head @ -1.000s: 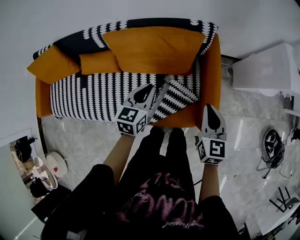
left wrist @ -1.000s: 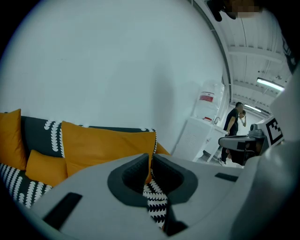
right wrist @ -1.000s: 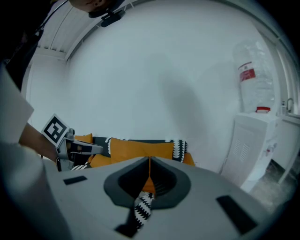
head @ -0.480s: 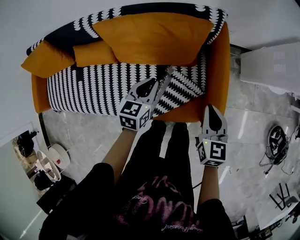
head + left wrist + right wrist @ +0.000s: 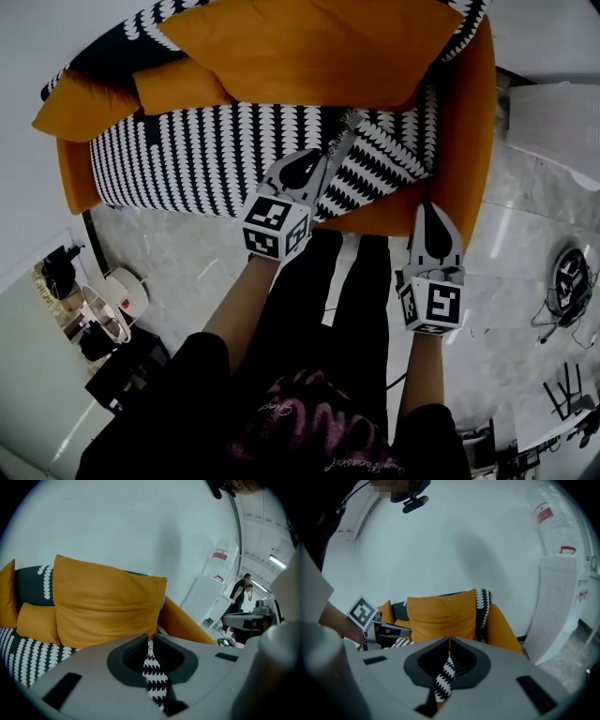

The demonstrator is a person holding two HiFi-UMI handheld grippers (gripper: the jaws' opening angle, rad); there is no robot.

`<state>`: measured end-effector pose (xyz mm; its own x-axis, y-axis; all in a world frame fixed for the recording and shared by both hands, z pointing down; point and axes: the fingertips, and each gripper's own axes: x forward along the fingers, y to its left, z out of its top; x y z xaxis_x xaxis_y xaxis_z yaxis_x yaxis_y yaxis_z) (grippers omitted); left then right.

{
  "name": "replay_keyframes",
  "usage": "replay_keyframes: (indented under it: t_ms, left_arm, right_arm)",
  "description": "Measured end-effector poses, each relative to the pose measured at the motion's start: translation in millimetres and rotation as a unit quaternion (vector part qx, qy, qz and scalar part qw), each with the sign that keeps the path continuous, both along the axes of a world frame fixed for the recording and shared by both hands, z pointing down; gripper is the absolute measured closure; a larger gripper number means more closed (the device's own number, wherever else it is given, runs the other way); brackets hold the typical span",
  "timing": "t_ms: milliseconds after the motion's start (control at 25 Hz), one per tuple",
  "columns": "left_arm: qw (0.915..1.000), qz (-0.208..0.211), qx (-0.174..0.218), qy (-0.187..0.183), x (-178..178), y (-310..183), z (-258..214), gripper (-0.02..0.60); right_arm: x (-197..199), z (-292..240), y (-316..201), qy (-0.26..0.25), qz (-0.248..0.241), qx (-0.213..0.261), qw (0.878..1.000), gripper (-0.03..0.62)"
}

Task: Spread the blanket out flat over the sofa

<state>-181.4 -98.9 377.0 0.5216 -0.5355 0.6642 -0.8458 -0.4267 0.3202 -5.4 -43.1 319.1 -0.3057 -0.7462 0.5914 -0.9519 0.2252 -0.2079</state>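
Note:
An orange sofa (image 5: pixel 469 141) carries a black-and-white patterned blanket (image 5: pixel 187 155) over its seat and backrest. One folded-over part of the blanket (image 5: pixel 375 164) lies crooked at the right end of the seat. My left gripper (image 5: pixel 322 172) is shut on a raised fold of it, and patterned cloth (image 5: pixel 152 670) shows between the jaws of that gripper (image 5: pixel 151 641). My right gripper (image 5: pixel 434 208) hovers at the sofa's front right corner. A strip of the same cloth (image 5: pixel 444 679) is pinched where this gripper (image 5: pixel 449 644) is shut.
A large orange cushion (image 5: pixel 300 47) and two smaller ones (image 5: pixel 178 89) lean on the backrest. A white unit (image 5: pixel 562 122) stands right of the sofa, with cables (image 5: pixel 567 286) on the floor. Clutter (image 5: pixel 94 319) sits at lower left. The person's legs (image 5: pixel 342 281) stand before the sofa.
The sofa has slid up and grown larger in the head view as the person leans in. Both grippers keep their hold on the blanket and have moved slightly right.

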Motion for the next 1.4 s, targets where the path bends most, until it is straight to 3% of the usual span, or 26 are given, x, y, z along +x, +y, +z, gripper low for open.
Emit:
replay_keyframes:
  t_ms: [280,360,480,640,880,1200,1400]
  left_arm:
    - [0.9997,-0.013,-0.02,0.004,-7,-6,53,0.562]
    - [0.9996,-0.011,-0.025,0.004,-13,-5,77,0.468]
    - [0.9995,-0.003,-0.032,-0.002,-11,-10,109,0.456]
    - [0.997,-0.004,-0.077,-0.007,19,-40,149,0.41]
    - [0.9938,0.006,-0.106,-0.032,40,-49,184,0.405]
    - [0.9892,0.023,-0.131,-0.06,3,-47,233,0.405]
    - [0.9892,0.024,-0.124,-0.074,14,-48,239,0.407]
  right_arm:
    - [-10,37,22,-0.005,-0.007,-0.023,1.0,0.572]
    - [-16,56,35,-0.007,-0.004,-0.028,1.0,0.572]
    - [-18,70,50,-0.006,-0.005,-0.035,0.999,0.572]
    - [7,72,41,-0.011,-0.003,-0.053,0.999,0.572]
    - [17,74,55,-0.021,0.0,-0.07,0.997,0.572]
    - [-18,80,84,-0.019,0.013,-0.092,0.996,0.572]
    - [-7,82,96,-0.022,0.018,-0.094,0.995,0.572]
